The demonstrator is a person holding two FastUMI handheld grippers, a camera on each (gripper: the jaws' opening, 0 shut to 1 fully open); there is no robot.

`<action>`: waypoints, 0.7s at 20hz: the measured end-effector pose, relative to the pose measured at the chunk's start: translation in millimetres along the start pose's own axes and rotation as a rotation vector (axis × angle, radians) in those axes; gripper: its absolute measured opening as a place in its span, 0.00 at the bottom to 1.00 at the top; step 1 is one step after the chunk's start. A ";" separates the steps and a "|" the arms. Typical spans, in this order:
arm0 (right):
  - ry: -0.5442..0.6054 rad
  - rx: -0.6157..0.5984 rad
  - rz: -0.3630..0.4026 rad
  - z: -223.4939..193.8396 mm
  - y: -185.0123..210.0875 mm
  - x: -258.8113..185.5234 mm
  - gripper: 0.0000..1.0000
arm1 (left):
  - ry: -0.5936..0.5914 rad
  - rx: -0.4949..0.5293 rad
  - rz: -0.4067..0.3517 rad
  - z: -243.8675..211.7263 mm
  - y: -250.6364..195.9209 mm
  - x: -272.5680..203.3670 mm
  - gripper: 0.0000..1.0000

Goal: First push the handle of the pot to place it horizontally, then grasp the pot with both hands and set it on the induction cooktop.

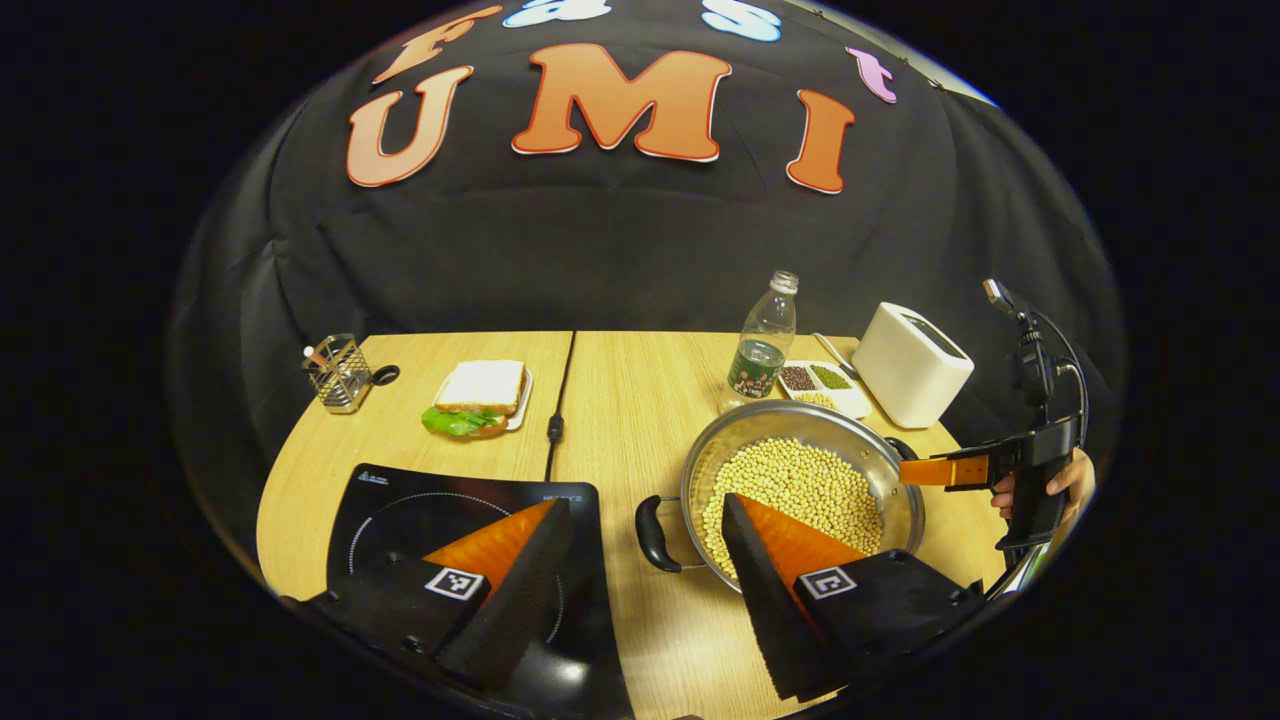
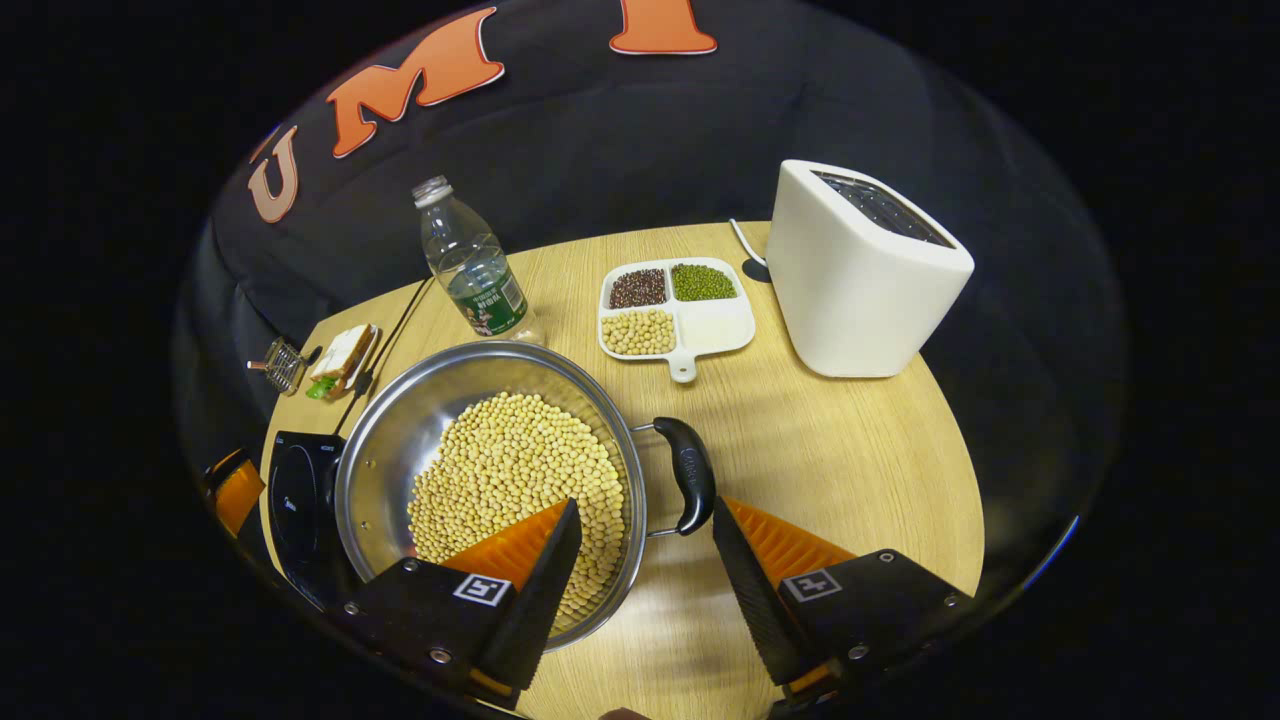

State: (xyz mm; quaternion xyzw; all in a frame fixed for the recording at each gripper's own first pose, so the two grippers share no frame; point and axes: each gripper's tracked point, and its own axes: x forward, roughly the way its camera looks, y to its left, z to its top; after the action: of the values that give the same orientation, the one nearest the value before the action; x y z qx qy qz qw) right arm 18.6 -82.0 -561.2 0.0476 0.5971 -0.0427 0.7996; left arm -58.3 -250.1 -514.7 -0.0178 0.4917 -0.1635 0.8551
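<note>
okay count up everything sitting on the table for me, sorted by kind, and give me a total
Cookware: 2, pot of beans, cooktop
Appliances: 1, toaster
Food: 2, sandwich, divided dish of beans and grains
Drinks: 1, bottle
Holders: 1, wire rack
Total: 7

A light wooden table (image 2: pixel 830 450) carries everything. In the right gripper view, a steel pot of soybeans (image 2: pixel 490 480) sits at centre. At its 9 o'clock lies the black induction cooktop (image 2: pixel 295 500). At 12 stands a plastic bottle (image 2: pixel 470 265), at 1 a white divided dish of beans (image 2: pixel 675 305), at 2 a white toaster (image 2: pixel 855 270). At 10 lie a sandwich plate (image 2: pixel 342 358) and a wire holder (image 2: pixel 282 365).
</note>
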 end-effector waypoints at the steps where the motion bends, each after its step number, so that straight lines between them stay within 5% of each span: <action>1: 0.003 -0.003 -0.007 -1.6 -2.2 3.7 0.84 | 0.016 -0.004 0.002 -5.4 -3.1 10.3 0.99; 14: 0.010 0.011 -0.052 -9.1 -17.5 42.6 0.84 | 0.141 -0.005 0.082 -60.1 -16.3 96.9 0.94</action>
State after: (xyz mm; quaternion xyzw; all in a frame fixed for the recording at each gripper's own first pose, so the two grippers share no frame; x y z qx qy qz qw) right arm 19.9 -98.8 -605.1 0.0365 0.6018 -0.0664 0.7951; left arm -68.6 -286.5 -623.5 0.0116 0.5514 -0.1278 0.8243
